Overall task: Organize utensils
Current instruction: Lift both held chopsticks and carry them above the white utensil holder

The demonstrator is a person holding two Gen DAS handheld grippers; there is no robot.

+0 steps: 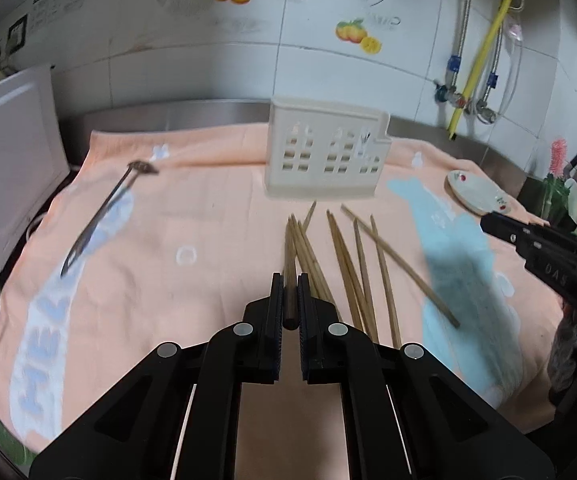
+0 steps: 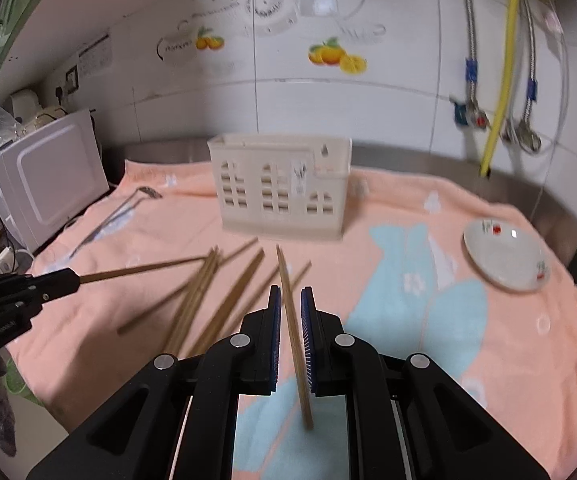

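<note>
Both tongs (image 1: pixel 288 280) (image 2: pixel 290 292) each clamped on 1 chopstick (image 1: pixel 289 264) (image 2: pixel 294 332); holder (image 1: pixel 324 152) ahead, plate (image 2: pixel 504 256) rt.

A wide stretch of the peach towel with pale blue fish prints (image 1: pixel 208 208), spread over the counter, lies bare between the long metal ladle (image 1: pixel 104 216) at the left and the scattered wooden chopsticks (image 1: pixel 352 264) in the middle. The way straight ahead is blocked by the cream perforated plastic utensil holder (image 1: pixel 324 152), upright near the tiled wall. At the right a small white dish (image 2: pixel 504 256) stands apart. The left flank is closed by a white appliance (image 2: pixel 48 176).
</note>
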